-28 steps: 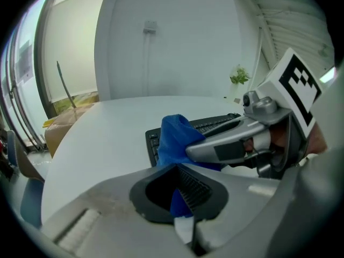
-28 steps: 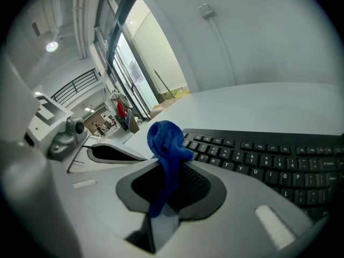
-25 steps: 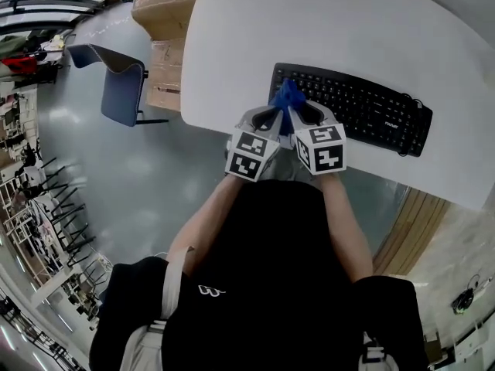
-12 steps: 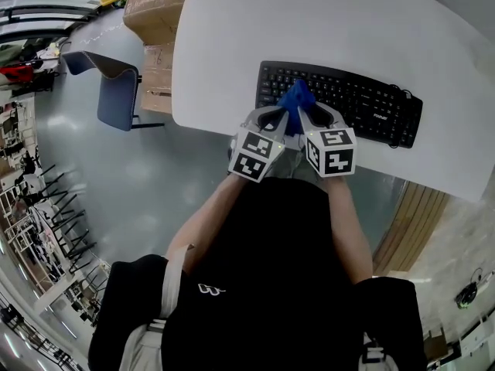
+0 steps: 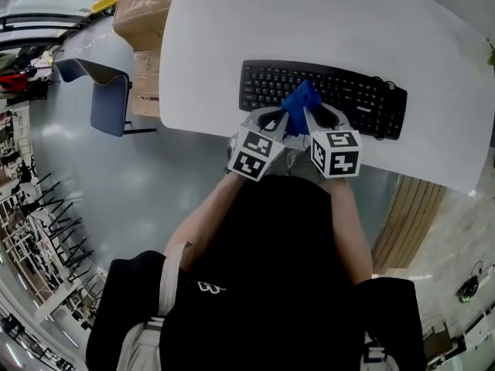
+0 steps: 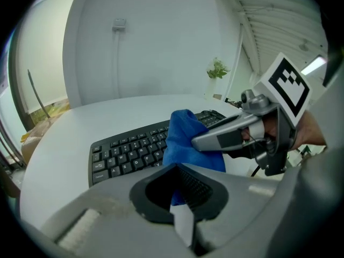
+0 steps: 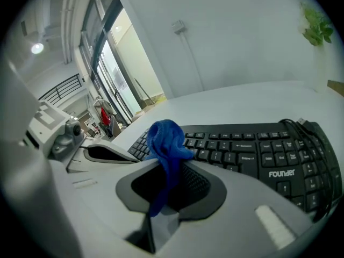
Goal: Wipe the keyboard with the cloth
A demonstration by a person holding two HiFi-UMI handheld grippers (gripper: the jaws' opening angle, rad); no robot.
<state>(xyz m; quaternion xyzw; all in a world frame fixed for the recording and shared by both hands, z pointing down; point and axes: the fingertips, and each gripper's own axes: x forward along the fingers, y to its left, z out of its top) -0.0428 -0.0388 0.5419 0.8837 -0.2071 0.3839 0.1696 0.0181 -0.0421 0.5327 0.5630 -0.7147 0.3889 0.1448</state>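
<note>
The left tool (image 5: 278, 120) and right tool (image 5: 310, 119), side by side, each have jaws pinched shut on the bunched blue cloth (image 5: 300, 99). The cloth sits over the near middle keys of the black keyboard (image 5: 356, 97), which lies on the white surface (image 5: 309, 22).

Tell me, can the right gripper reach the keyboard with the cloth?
Probably yes. The right gripper, shut on the blue cloth, sits at the near edge of the keyboard with nothing between. The left gripper pinches the same cloth, so both would likely move together.
</note>
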